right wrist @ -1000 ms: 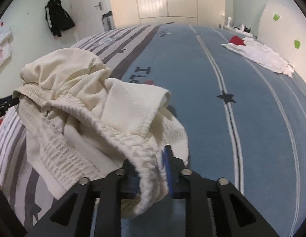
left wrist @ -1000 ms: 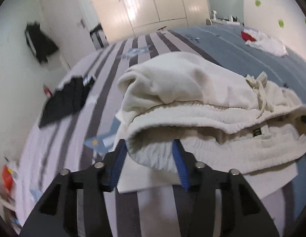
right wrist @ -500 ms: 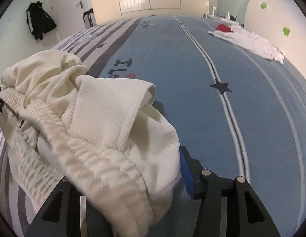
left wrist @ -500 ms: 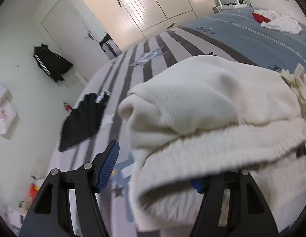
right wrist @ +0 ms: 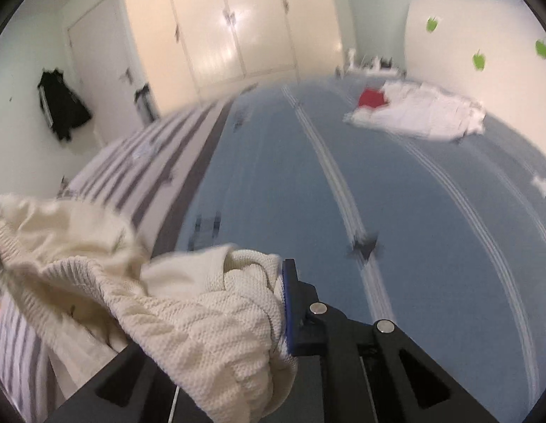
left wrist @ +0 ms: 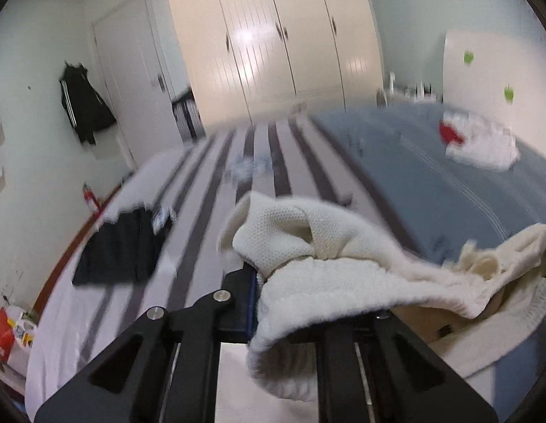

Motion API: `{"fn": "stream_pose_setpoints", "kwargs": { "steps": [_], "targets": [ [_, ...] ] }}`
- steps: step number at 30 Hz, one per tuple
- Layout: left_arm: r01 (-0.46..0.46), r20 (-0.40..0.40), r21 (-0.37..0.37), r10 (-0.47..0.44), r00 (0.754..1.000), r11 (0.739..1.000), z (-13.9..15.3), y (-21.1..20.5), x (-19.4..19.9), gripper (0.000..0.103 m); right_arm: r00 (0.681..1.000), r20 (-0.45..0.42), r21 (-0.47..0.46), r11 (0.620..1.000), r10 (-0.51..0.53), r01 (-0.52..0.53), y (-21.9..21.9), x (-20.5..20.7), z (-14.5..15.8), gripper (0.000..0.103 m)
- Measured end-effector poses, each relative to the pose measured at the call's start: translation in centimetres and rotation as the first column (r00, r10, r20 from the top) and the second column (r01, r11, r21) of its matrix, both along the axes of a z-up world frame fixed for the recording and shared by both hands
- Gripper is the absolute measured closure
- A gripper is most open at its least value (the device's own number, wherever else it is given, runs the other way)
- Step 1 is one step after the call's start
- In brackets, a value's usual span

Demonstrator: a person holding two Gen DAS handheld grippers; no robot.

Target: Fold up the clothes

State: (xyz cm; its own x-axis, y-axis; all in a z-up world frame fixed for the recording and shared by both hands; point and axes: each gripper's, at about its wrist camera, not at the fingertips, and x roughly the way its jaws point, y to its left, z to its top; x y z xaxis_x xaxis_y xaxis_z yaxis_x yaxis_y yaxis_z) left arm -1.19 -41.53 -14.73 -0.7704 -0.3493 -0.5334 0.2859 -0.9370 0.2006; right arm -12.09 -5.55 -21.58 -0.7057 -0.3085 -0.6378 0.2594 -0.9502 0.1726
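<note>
A cream knitted garment [left wrist: 343, 246] with a ribbed elastic waistband hangs between both grippers above the bed [left wrist: 431, 183]. My left gripper [left wrist: 273, 303] has its jaws closing, and the left end of the waistband is pinched against its blue pad; the other finger is hidden under the cloth. In the right wrist view the same garment [right wrist: 188, 317] drapes to the left. My right gripper [right wrist: 259, 313] has its jaws closing too, with the bunched right end of the waistband pressed against its blue pad [right wrist: 286, 306]. Its left finger is covered by cloth.
The bed cover [right wrist: 273, 176] is blue on the right and grey-striped on the left. A black garment [left wrist: 121, 246] lies at the bed's left edge. A white and red clothes pile [right wrist: 421, 116] lies far right. A wardrobe [left wrist: 266, 35] stands behind.
Both grippers opened around the waistband's ends, then closed on them. Both have risen and tilted up, lifting the cream garment off the bed.
</note>
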Motion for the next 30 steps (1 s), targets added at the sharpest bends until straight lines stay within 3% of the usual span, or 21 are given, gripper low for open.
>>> {"fn": "stream_pose_setpoints", "kwargs": {
  "steps": [2, 7, 11, 13, 15, 17, 20, 22, 25, 27, 30],
  "targets": [
    [-0.01, -0.032, -0.004, 0.01, 0.999, 1.0, 3.1, 0.4, -1.9, 0.094, 0.999, -0.035, 0.01, 1.0, -0.012, 0.013, -0.4, -2.9, 3.3, 0.095],
    [-0.084, -0.08, 0.004, 0.084, 0.993, 0.996, 9.4, -2.1, -11.5, 0.095, 0.984, -0.175, 0.091, 0.995, -0.025, 0.041, -3.8, -13.9, 14.2, 0.095],
    [-0.124, -0.176, -0.048, 0.114, 0.978, 0.991, 17.8, -4.5, -18.5, 0.095, 0.959, -0.276, 0.059, 0.995, -0.062, 0.081, -5.6, -22.0, 24.7, 0.095],
    [-0.14, -0.229, -0.055, 0.124, 0.966, 0.989, 22.4, -4.9, -19.9, 0.095, 0.934, -0.348, 0.021, 0.995, -0.082, 0.095, -6.0, -23.7, 31.0, 0.095],
    [-0.152, -0.288, -0.067, 0.127, 0.949, 0.986, 26.4, -4.9, -19.6, 0.095, 0.896, -0.437, 0.007, 0.996, -0.078, 0.09, -6.1, -22.6, 36.2, 0.095],
    [-0.154, -0.308, -0.093, 0.119, 0.944, 0.984, 28.6, -4.6, -18.2, 0.095, 0.88, -0.472, 0.02, 0.997, -0.061, 0.079, -5.8, -20.9, 38.5, 0.095],
    [-0.118, -0.285, -0.085, 0.09, 0.954, 0.989, 27.1, -3.4, -14.4, 0.095, 0.875, -0.484, 0.073, 0.994, -0.032, 0.076, -4.8, -17.3, 38.2, 0.095],
    [-0.087, -0.256, -0.062, 0.068, 0.964, 0.994, 24.5, -2.3, -11.1, 0.095, 0.889, -0.458, 0.126, 0.99, -0.005, 0.07, -4.0, -15.1, 35.3, 0.095],
    [-0.048, -0.176, -0.007, 0.046, 0.983, 0.999, 18.5, -0.7, -6.5, 0.095, 0.936, -0.352, 0.166, 0.985, 0.02, 0.042, -1.8, -11.2, 27.7, 0.095],
    [-0.042, -0.101, 0.037, 0.045, 0.994, 0.998, 12.1, 0.3, -2.7, 0.095, 0.962, -0.272, 0.187, 0.982, 0.027, 0.025, -0.3, -7.8, 21.0, 0.095],
    [-0.074, 0.074, 0.114, 0.066, 0.995, 0.991, 0.8, 1.4, 2.6, 0.095, 0.995, -0.094, 0.212, 0.977, 0.028, -0.007, 1.6, -2.7, 9.5, 0.095]
  ]
}}
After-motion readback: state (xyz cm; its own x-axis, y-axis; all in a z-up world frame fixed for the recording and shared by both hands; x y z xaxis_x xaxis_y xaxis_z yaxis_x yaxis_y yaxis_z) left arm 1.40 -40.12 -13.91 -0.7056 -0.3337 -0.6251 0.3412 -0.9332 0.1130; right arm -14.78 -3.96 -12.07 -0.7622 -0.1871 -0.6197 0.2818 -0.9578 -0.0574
